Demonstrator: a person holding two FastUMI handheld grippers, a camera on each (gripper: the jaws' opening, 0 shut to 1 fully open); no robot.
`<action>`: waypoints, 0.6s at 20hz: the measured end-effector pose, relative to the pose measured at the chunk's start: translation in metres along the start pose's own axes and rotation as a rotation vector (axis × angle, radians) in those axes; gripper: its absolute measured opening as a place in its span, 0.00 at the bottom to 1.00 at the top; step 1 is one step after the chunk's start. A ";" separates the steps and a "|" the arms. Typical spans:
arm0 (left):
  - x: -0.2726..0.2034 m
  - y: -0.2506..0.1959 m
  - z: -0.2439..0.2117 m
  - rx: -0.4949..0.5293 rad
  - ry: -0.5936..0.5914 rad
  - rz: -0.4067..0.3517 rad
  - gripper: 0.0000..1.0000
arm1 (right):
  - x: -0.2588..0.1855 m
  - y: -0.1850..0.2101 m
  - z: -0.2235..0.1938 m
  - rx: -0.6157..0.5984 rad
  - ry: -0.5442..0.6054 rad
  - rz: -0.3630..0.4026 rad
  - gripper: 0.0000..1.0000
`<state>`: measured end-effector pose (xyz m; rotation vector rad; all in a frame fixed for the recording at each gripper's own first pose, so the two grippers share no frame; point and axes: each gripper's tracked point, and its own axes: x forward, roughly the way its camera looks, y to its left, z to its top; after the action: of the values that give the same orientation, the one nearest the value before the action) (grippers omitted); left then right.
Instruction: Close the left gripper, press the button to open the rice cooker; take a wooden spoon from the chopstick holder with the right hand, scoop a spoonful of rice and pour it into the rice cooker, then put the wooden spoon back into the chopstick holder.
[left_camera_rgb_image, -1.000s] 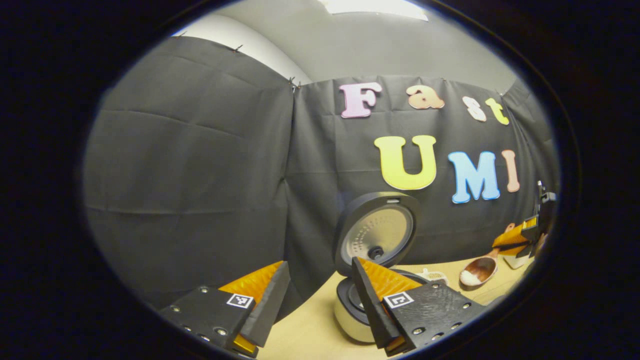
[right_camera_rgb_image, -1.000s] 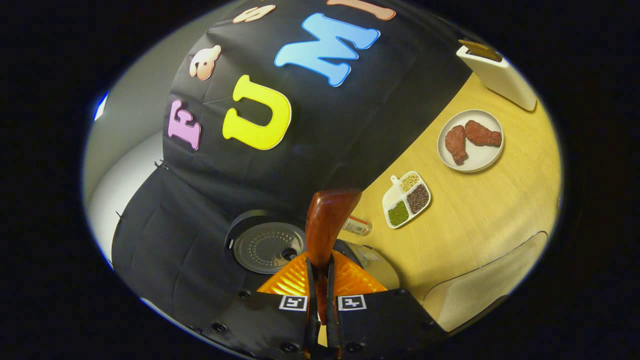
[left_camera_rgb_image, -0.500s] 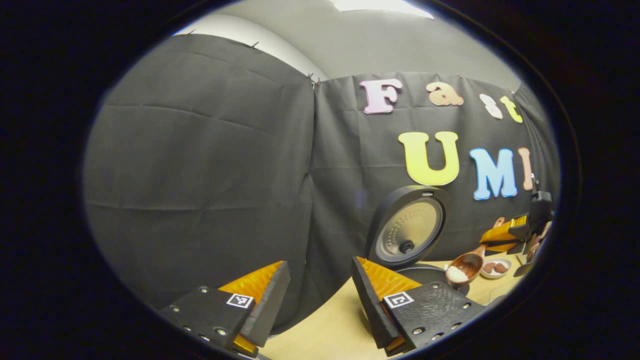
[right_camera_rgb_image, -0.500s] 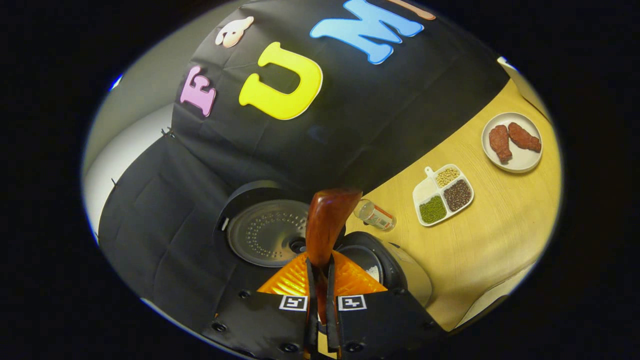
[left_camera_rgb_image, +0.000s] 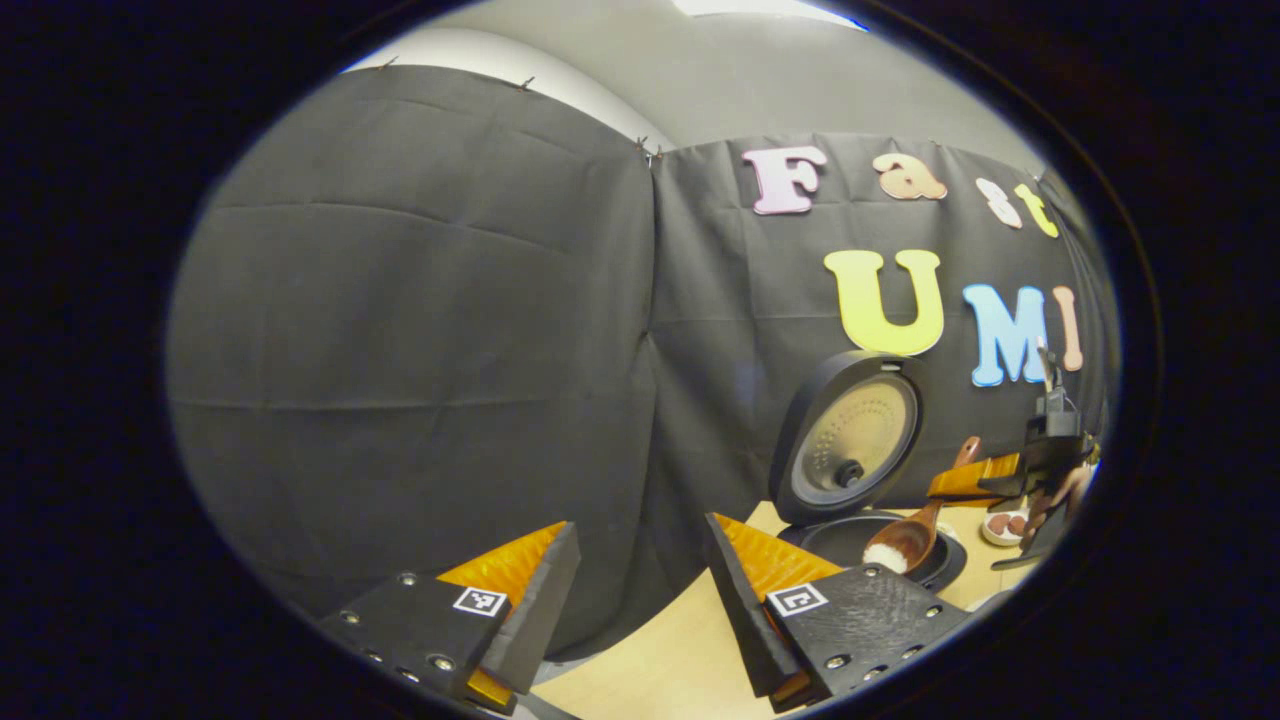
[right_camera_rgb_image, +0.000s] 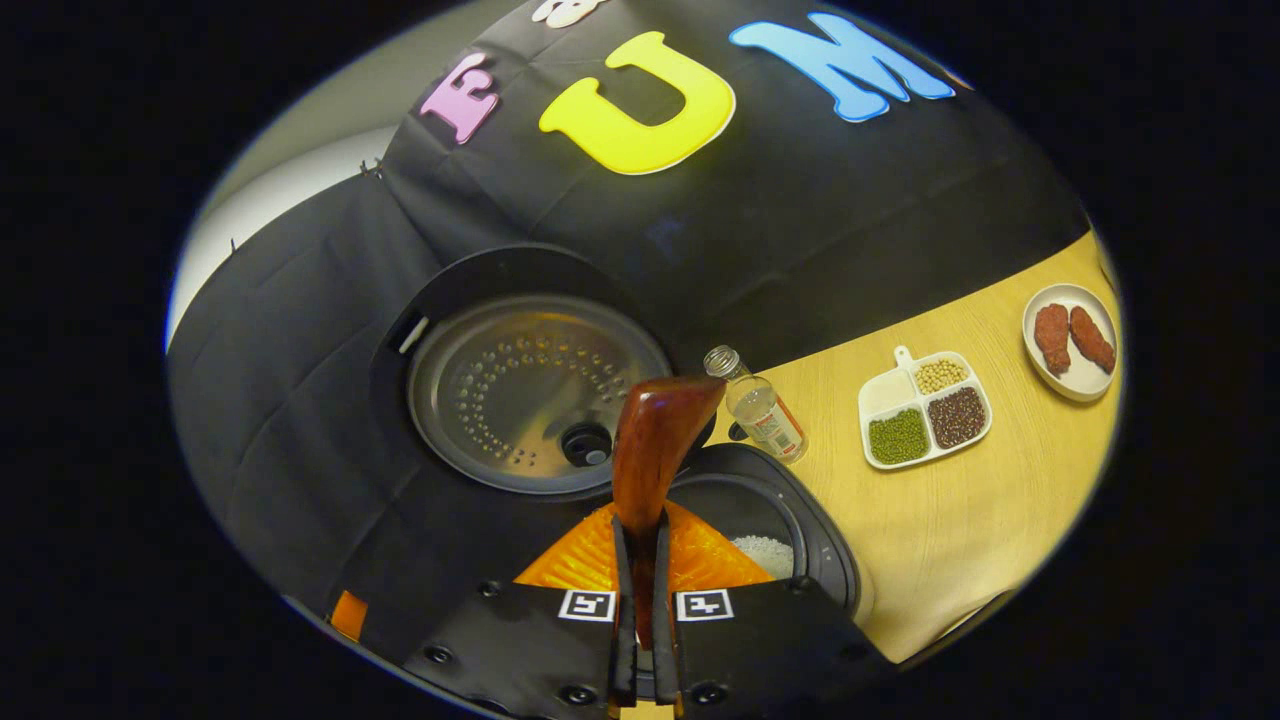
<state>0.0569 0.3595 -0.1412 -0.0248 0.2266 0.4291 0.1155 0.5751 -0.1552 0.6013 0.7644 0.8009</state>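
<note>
The rice cooker stands on the wooden table with its lid raised upright. My left gripper hangs open and empty, left of the cooker and nearer the camera. Over the pot, the brown wooden spoon carries white rice in its bowl, with the right gripper holding its handle. In the right gripper view, my right gripper is shut on the wooden spoon, seen edge-on above the open pot. White rice lies inside the pot, and the lid stands behind it.
A small glass bottle stands just behind the cooker. Farther right on the table are a white divided dish of beans and grains and a white plate with two pieces of meat. The black cloth wall is close behind.
The right gripper has carried the rice-laden spoon leftwards until it is over the open pot. The left gripper's view has swung left, staying open.
</note>
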 end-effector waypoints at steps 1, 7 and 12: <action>-0.001 0.000 -0.002 -0.002 0.002 0.000 0.77 | 0.003 -0.001 -0.004 -0.038 0.000 -0.008 0.08; -0.004 0.000 -0.006 -0.007 0.012 0.002 0.77 | 0.014 -0.002 -0.009 -0.284 -0.010 -0.050 0.08; -0.003 0.000 -0.006 -0.009 0.007 -0.006 0.77 | 0.013 0.005 -0.003 -0.442 -0.038 -0.060 0.08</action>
<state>0.0527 0.3581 -0.1460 -0.0360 0.2313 0.4240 0.1168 0.5891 -0.1584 0.1960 0.5431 0.8671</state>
